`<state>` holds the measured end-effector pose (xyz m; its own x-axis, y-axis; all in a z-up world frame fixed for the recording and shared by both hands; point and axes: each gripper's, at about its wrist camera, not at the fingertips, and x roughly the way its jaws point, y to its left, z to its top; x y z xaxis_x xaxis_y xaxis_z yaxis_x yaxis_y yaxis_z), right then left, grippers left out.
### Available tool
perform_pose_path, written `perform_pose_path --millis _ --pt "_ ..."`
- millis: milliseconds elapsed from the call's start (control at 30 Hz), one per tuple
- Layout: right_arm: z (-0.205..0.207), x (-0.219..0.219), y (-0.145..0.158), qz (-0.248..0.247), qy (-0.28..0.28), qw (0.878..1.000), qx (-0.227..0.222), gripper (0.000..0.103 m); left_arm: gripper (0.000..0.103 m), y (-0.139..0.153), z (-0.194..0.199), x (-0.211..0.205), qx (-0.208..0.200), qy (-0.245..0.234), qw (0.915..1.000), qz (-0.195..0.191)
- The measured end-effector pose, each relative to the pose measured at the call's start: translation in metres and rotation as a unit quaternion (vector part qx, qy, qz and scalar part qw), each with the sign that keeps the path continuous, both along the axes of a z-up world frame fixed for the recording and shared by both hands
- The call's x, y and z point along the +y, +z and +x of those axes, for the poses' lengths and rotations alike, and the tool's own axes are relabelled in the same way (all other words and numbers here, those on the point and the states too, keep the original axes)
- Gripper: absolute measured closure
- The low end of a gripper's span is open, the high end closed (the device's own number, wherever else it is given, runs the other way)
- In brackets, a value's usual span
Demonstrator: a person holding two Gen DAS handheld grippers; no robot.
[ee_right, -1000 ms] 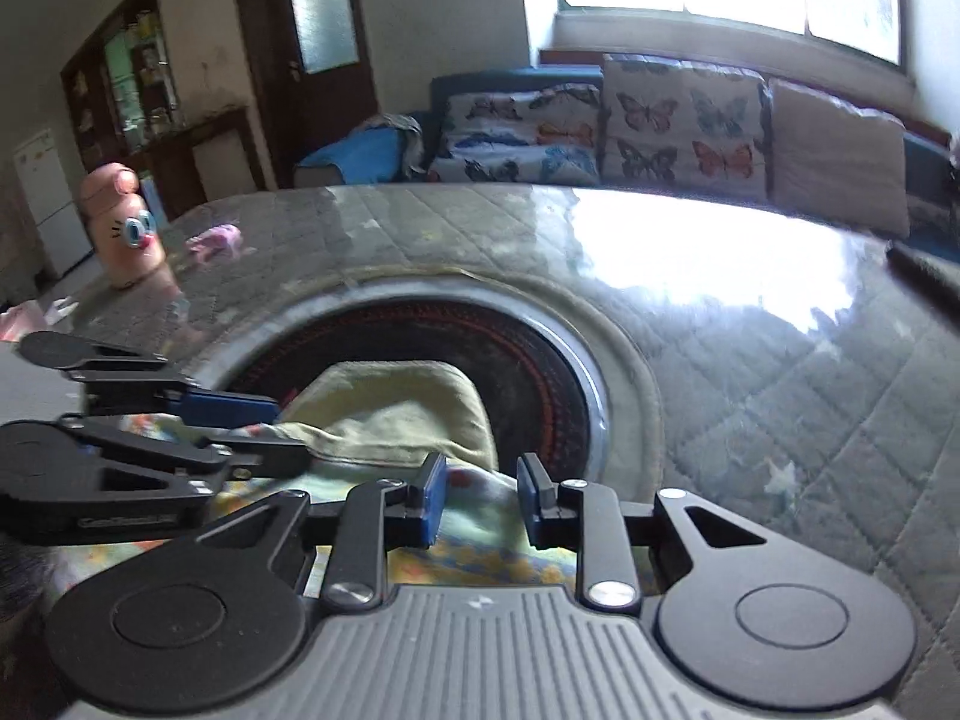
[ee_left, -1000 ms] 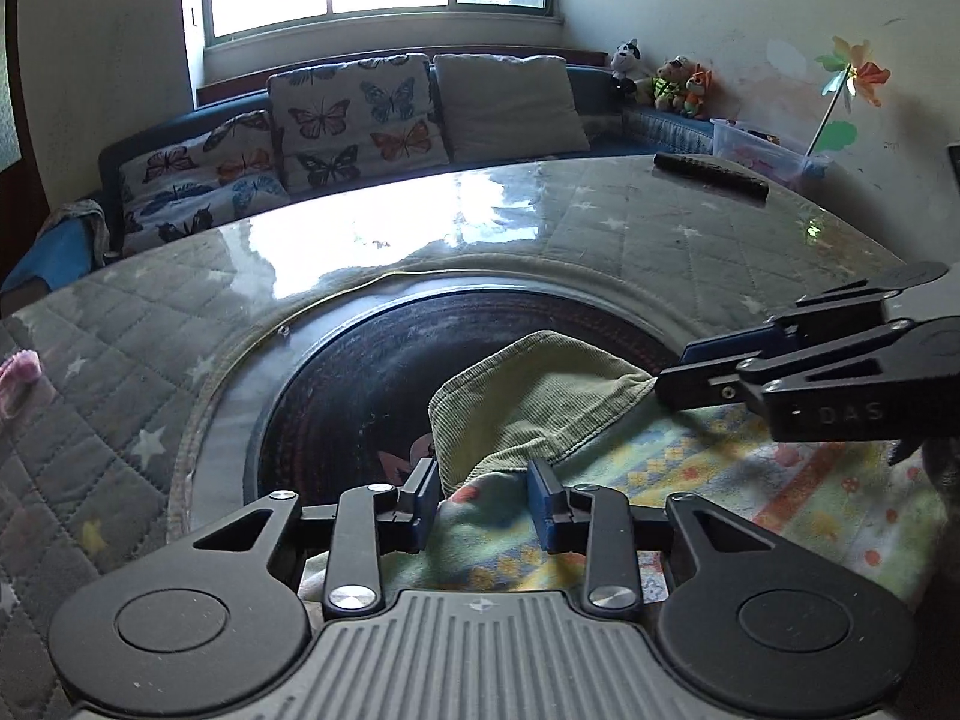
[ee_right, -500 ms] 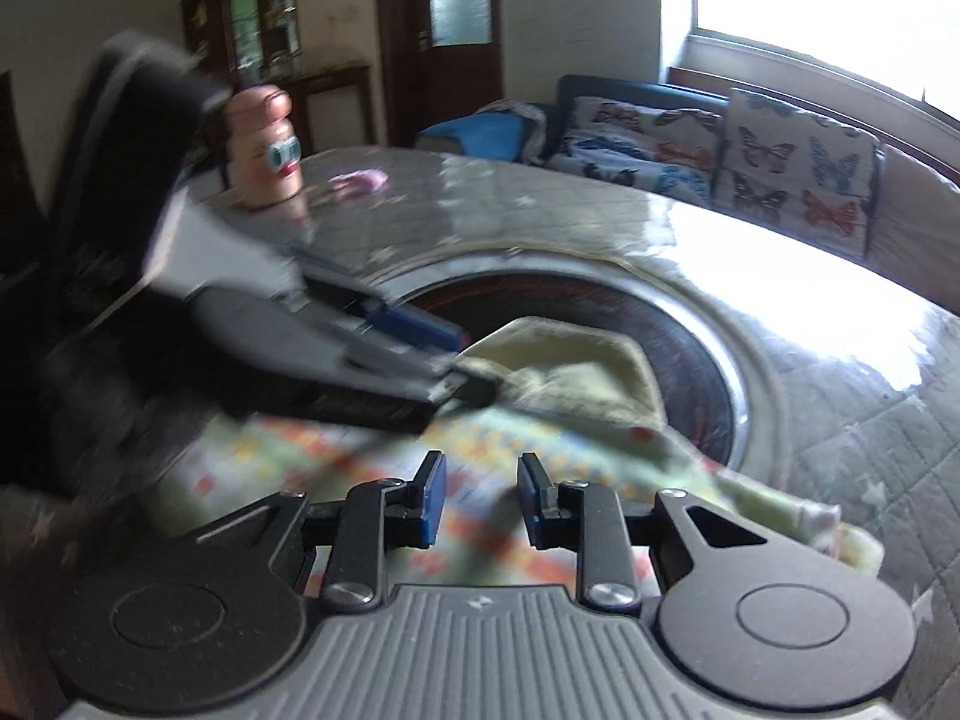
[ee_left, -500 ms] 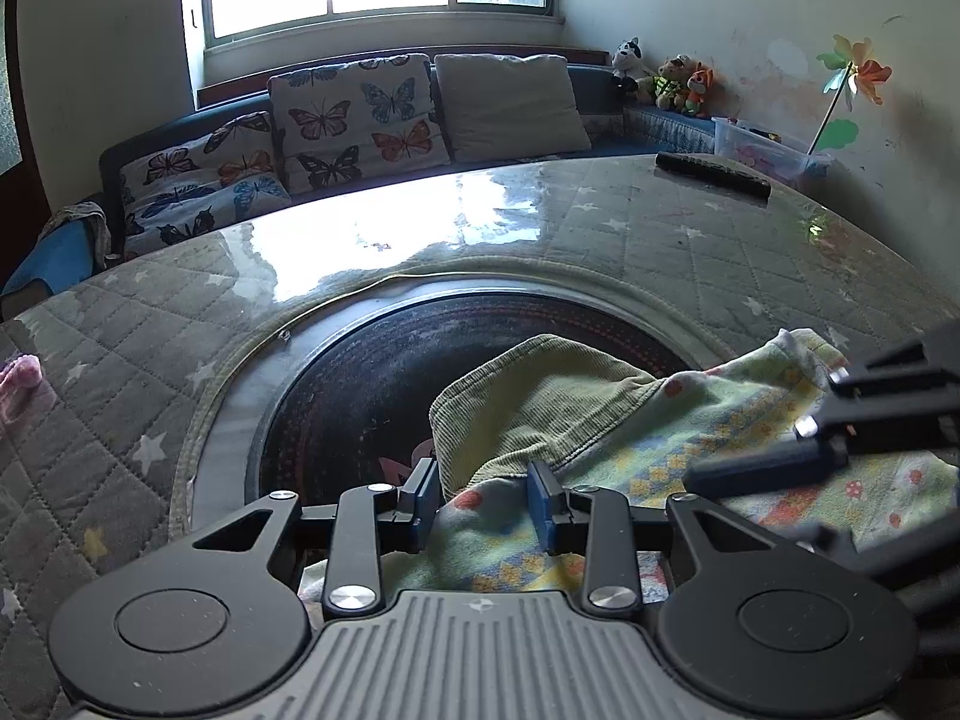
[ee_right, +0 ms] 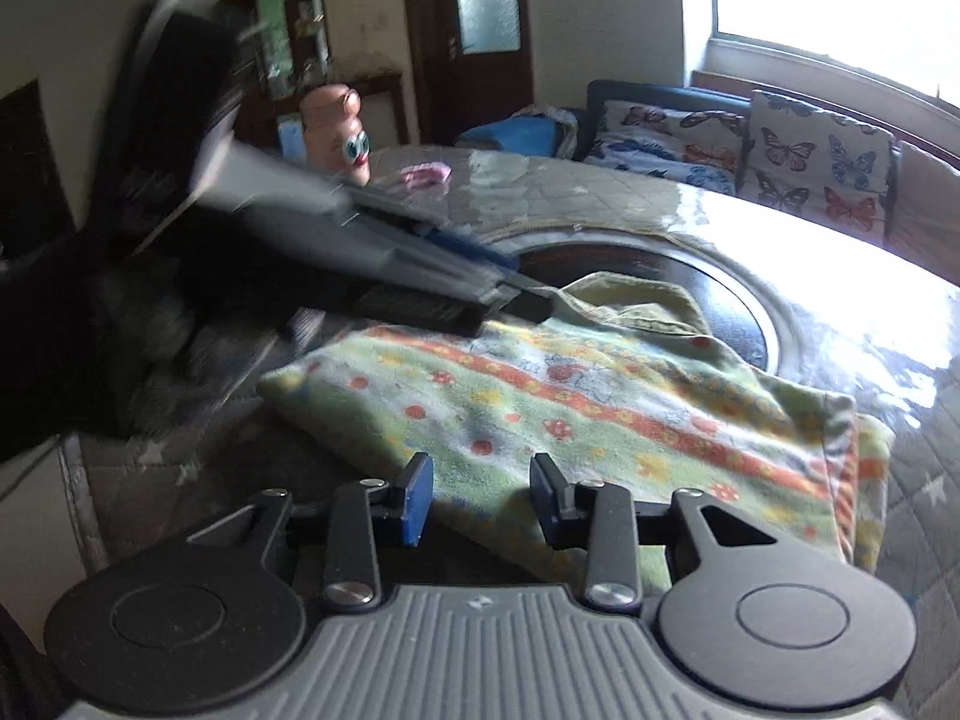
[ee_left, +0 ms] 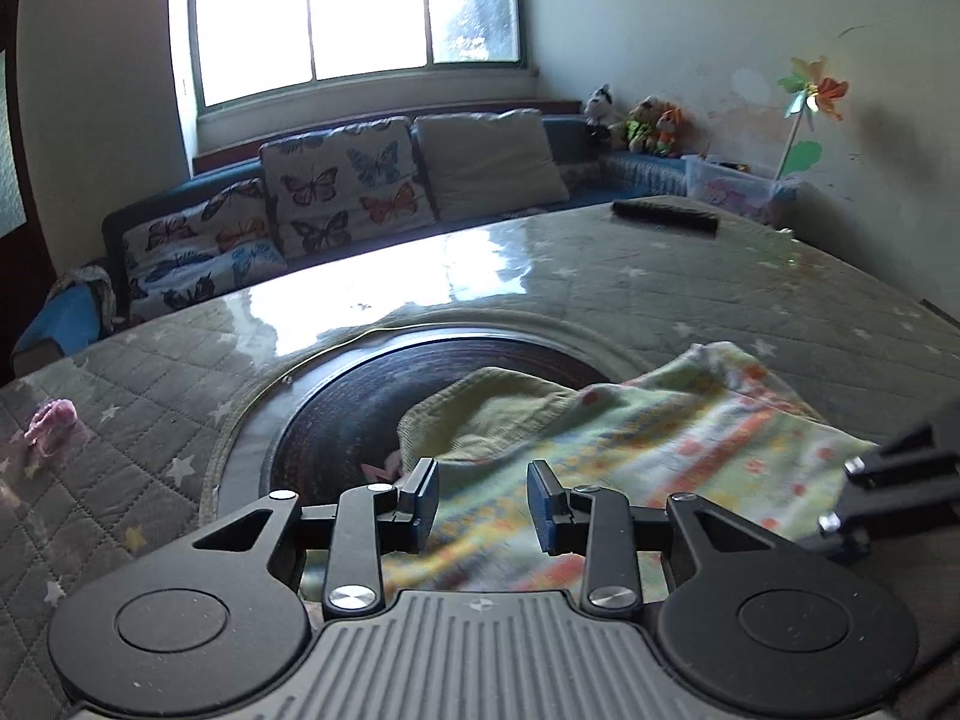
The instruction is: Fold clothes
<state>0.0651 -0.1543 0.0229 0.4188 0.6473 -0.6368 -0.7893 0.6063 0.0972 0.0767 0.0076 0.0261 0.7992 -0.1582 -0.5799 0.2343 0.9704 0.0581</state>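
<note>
Quilted table (ee_left: 690,276) under glass; butterfly-cushion sofa (ee_left: 336,192) below window (ee_left: 354,6).

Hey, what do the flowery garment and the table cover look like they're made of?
The flowery garment looks like soft fleece or terry: fuzzy matte nap, limp folds. Its yellow-green lining appears finely ribbed, perhaps corduroy. The table cover looks like quilted fabric under clear glossy plastic or glass, judging by the window glare.

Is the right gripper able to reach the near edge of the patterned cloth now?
Probably yes. The right gripper has its jaws open just above the patterned cloth, and nothing lies between them and that edge.
</note>
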Motion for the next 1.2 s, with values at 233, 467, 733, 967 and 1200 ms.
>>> perform_pose_path --millis 233,467,733,967,1200 --pt "0.007 -0.024 -0.006 0.022 -0.078 0.997 0.009 0.049 0.067 -0.009 -0.04 -0.005 -0.007 0.005 1.0 0.002" --pt "0.01 -0.064 -0.019 0.029 -0.151 0.988 0.025 0.043 0.067 -0.018 -0.058 0.004 0.0 0.022 0.9997 -0.013" --pt "0.009 -0.094 -0.018 0.043 -0.2 0.978 0.027 0.043 0.061 -0.019 -0.073 0.022 -0.002 0.056 0.9981 -0.026" --pt "0.018 -0.079 -0.009 0.062 -0.19 0.98 0.01 0.034 0.06 -0.021 -0.079 0.035 0.002 0.081 0.9962 -0.032" --pt "0.031 -0.08 -0.019 0.064 -0.201 0.977 0.04 0.031 0.06 -0.018 -0.074 0.049 0.01 0.098 0.9944 -0.039"
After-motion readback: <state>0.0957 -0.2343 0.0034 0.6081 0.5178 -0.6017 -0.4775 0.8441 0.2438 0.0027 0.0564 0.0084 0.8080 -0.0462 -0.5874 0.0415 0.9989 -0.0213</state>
